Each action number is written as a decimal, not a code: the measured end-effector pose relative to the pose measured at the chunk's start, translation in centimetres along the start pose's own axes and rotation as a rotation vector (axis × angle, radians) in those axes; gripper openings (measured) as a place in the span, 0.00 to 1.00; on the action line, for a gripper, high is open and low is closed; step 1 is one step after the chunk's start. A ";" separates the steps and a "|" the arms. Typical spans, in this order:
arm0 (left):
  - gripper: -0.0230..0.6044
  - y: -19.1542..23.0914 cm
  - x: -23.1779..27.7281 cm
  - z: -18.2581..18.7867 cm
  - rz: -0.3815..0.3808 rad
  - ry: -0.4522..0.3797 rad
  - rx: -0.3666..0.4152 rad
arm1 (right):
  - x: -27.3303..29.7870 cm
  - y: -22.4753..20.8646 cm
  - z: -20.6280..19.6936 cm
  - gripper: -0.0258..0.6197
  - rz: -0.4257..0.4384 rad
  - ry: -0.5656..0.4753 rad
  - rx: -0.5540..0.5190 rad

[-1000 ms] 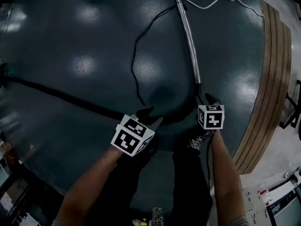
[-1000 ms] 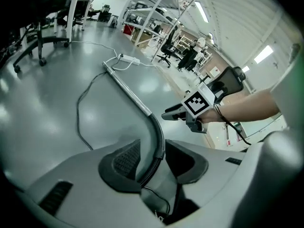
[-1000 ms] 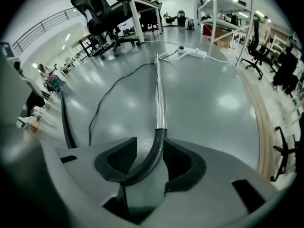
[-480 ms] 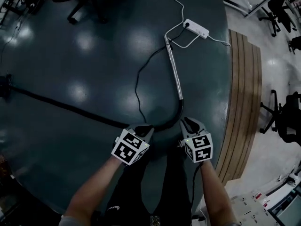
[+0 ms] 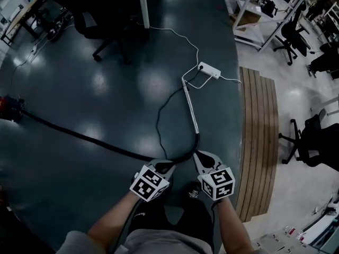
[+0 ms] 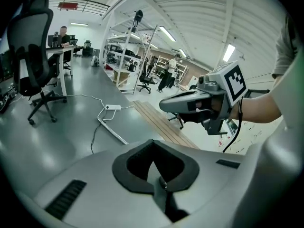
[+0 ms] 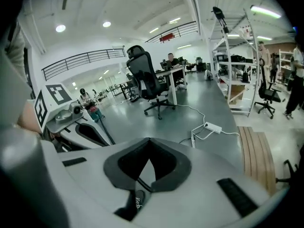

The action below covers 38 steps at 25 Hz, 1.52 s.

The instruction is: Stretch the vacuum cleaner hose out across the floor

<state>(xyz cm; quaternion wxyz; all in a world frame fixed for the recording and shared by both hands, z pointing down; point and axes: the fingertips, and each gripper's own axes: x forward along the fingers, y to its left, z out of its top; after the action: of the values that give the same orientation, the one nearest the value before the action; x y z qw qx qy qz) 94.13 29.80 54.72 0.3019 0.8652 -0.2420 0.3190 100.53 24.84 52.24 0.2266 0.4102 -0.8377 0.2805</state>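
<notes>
The red vacuum cleaner [image 5: 11, 109] sits at far left, and its black hose [image 5: 79, 136] lies stretched over the dark floor [image 5: 106, 78] toward the person's feet. There the left gripper [image 5: 163, 166] and right gripper [image 5: 203, 161] are held side by side, each with fingers pressed together on nothing. Between them the hose curls up into the metal wand [image 5: 190, 107], which ends beside a white power strip [image 5: 209, 69].

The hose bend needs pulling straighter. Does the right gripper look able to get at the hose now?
Probably not yet: the right gripper is shut and held high above the floor where the hose lies. Nothing blocks the way down.
</notes>
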 end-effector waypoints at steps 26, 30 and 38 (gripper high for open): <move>0.05 -24.9 -17.9 13.9 0.340 -0.502 0.104 | -28.4 11.8 9.7 0.05 0.282 -0.378 -0.216; 0.05 -26.2 -19.4 14.7 0.380 -0.540 0.118 | -29.9 12.9 11.2 0.05 0.294 -0.414 -0.249; 0.05 -26.7 -20.6 15.6 0.423 -0.576 0.137 | -31.0 13.8 12.3 0.05 0.306 -0.449 -0.267</move>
<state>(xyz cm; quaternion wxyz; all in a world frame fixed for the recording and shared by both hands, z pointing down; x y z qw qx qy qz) 102.80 42.64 20.96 0.0902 0.8685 -0.4689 0.1330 104.87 41.15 20.31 0.0426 0.2974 -0.9484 0.1010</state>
